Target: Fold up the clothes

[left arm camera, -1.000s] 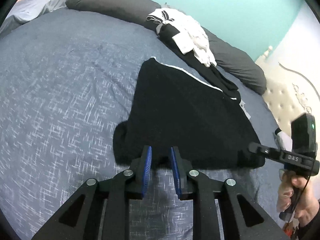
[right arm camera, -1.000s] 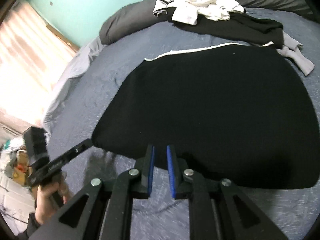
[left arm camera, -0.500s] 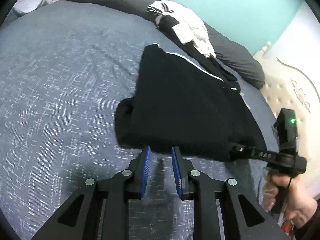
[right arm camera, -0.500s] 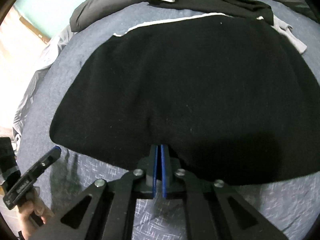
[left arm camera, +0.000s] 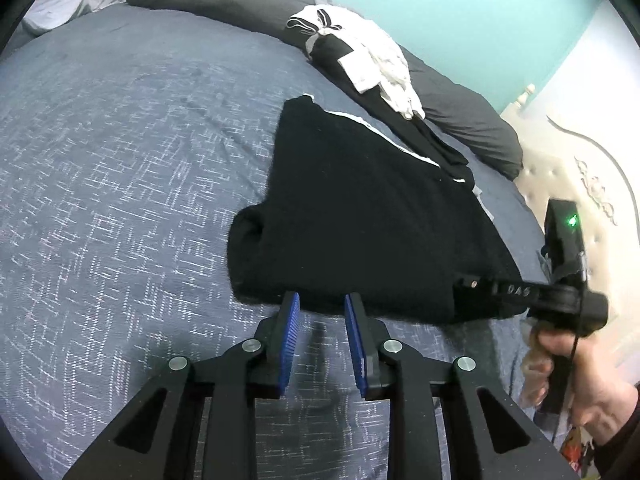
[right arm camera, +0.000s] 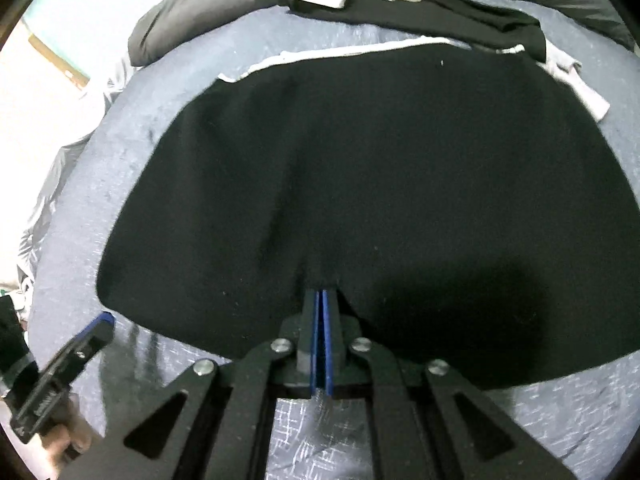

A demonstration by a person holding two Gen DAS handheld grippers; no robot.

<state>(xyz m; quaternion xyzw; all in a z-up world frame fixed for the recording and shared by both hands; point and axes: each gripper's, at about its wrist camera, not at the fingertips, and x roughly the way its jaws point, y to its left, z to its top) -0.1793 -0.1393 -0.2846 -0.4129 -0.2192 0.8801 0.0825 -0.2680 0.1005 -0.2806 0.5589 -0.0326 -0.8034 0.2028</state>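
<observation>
Right wrist view: right gripper (right arm camera: 320,294) clenched on near edge of black garment (right arm camera: 380,200), which lies flat on the blue bedspread (left arm camera: 120,200). Left gripper (left arm camera: 319,304) released, jaws apart, just near garment's near-left corner.

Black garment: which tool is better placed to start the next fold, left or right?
Right, probably. The right tool is already shut on the near hem of the black garment. The left tool is open at the same hem, its pads gripping nothing yet, so it must close first.
</observation>
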